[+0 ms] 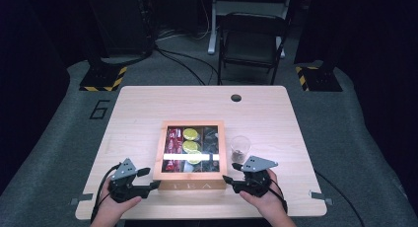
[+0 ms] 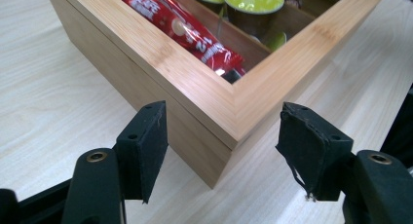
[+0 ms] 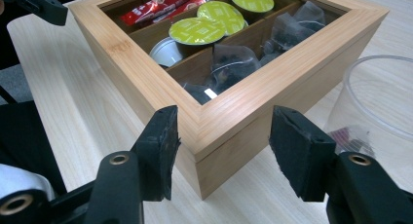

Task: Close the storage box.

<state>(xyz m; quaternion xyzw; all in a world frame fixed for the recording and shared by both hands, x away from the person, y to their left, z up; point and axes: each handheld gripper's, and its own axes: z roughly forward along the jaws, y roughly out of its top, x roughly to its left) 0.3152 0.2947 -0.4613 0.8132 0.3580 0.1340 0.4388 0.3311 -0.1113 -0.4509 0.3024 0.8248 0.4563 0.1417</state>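
A wooden tea box [image 1: 158, 153] with a windowed lid lies shut on the table's near half. Through the window I see red sachets [image 2: 195, 34], green-topped capsules [image 3: 199, 30] and dark tea bags [image 3: 229, 63]. My left gripper [image 1: 152, 178] stands open at the box's near left corner [image 2: 229, 131], one jaw on each side of it. My right gripper [image 1: 231, 172] straddles the near right corner [image 3: 214, 136] the same way, open, with its pads [image 3: 297, 151] off the wood. A clear plastic cup [image 1: 240, 148] stands just right of the box with something small and dark at its bottom [image 3: 350, 136].
The light wood table [image 1: 276, 118] has a cable hole [image 1: 236, 97] near its far edge. A dark chair [image 1: 251, 39] stands behind the table. Two stand bases with yellow-black stripes [image 1: 103, 79] sit on the grey floor at the far corners.
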